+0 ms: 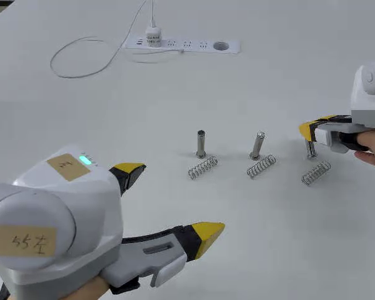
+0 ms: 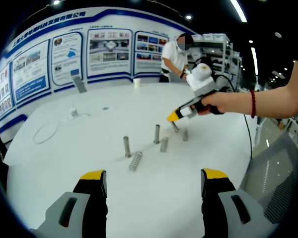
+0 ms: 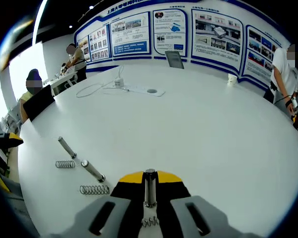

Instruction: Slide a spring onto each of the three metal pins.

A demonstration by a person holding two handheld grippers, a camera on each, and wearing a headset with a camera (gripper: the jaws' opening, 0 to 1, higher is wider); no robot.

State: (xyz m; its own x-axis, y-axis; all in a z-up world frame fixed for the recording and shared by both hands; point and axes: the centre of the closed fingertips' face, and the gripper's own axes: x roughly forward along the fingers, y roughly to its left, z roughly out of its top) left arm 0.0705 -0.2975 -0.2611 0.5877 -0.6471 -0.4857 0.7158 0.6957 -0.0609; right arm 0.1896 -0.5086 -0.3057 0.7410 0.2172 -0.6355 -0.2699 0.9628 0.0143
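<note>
Three metal pins stand in a row on the white table: the left pin (image 1: 200, 144), the middle pin (image 1: 257, 145) and the right pin (image 1: 310, 150). A spring lies in front of each: left spring (image 1: 203, 167), middle spring (image 1: 261, 165), right spring (image 1: 315, 172). My right gripper (image 1: 308, 130) is shut on the right pin (image 3: 149, 186), and that spring (image 3: 149, 221) shows below its jaws. My left gripper (image 1: 169, 200) is open and holds nothing, near the front edge, well short of the left pin (image 2: 126, 146) and its spring (image 2: 135, 160).
A white power strip (image 1: 181, 45) with a plugged charger and a looping cable (image 1: 81, 59) lies at the far side of the table. People stand by wall posters beyond the table (image 2: 176, 54). A grey chair back (image 2: 273, 173) is at the right.
</note>
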